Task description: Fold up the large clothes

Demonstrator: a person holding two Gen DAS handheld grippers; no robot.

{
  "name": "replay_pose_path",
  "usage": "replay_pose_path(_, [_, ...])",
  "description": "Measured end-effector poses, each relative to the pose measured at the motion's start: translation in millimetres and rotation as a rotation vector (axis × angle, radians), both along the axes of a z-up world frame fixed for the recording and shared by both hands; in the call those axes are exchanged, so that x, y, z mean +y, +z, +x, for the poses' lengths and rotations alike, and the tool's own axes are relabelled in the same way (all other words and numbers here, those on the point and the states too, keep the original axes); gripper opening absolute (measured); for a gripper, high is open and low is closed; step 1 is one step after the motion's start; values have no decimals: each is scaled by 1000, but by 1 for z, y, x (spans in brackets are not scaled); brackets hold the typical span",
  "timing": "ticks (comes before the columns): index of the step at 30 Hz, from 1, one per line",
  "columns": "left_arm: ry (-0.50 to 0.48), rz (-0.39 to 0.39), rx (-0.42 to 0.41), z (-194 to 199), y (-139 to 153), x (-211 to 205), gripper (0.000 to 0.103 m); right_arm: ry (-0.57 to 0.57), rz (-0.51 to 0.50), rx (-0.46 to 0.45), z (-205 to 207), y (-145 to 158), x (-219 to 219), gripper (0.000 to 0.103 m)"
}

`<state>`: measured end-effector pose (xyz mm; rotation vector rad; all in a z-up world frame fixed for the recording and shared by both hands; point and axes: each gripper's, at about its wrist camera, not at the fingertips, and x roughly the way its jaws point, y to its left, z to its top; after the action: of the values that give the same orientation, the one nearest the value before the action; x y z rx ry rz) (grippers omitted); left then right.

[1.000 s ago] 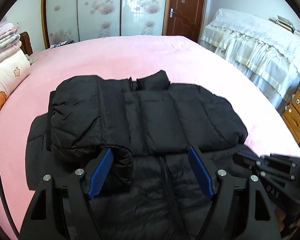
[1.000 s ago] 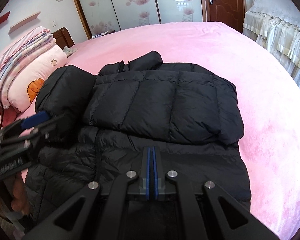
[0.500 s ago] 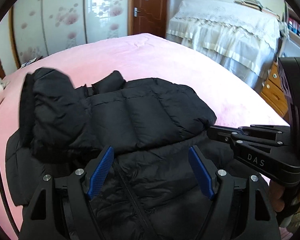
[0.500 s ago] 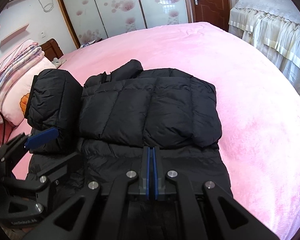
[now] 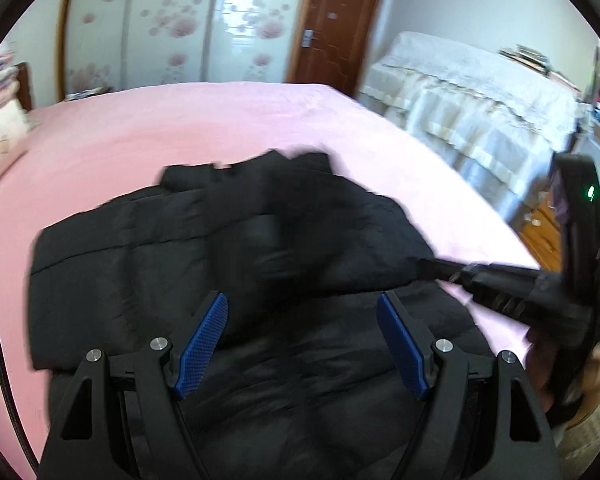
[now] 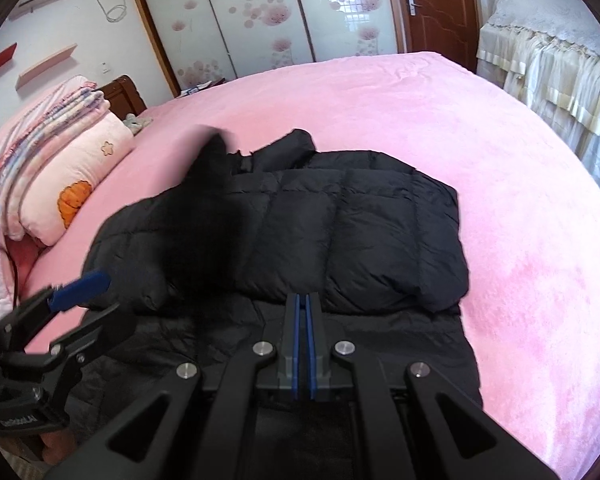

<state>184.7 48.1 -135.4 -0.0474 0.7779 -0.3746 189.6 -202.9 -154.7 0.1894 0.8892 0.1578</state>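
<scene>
A black puffer jacket (image 6: 364,232) lies on the pink bed (image 6: 520,208), its upper part folded down over the lower part. One sleeve (image 6: 208,208) is a blur across the jacket's left half. My left gripper (image 5: 302,304) hovers open over the jacket's near part, with nothing between its blue pads (image 5: 202,344). It also shows at the left edge of the right wrist view, left gripper (image 6: 94,302). My right gripper (image 6: 302,300) is shut, pads together with no cloth showing between them, over the fold's near edge. Seen from the left wrist, the right gripper (image 5: 432,266) points at the jacket's right edge.
Stacked pillows and folded bedding (image 6: 56,168) sit at the bed's left end by a wooden headboard (image 6: 126,94). A second bed with a cream lace cover (image 5: 480,100) stands to the right. Sliding wardrobe doors (image 6: 260,20) and a brown door (image 6: 436,8) are behind.
The sleeve that lay out on the jacket's left side has swung over onto the jacket's body. My left gripper has shifted right, still open. The right gripper stays shut and nearly still.
</scene>
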Motion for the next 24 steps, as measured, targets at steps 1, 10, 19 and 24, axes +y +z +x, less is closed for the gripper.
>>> replay_pose_path(1, [26,21,-2,-2,-2,8,76,4,14,2,3,1,0,3])
replay_pose_path(10, [380,227,115,1,-49,102,76,6,135,51,52,-7,-6,39])
replay_pose_path(19, [596,70,293,17,-96,175,76,9,248,193,115,-47,-4,42])
replay_pose_path(24, [634,28,330,31,-104,186,76,39,220,205,131,-57,12,42])
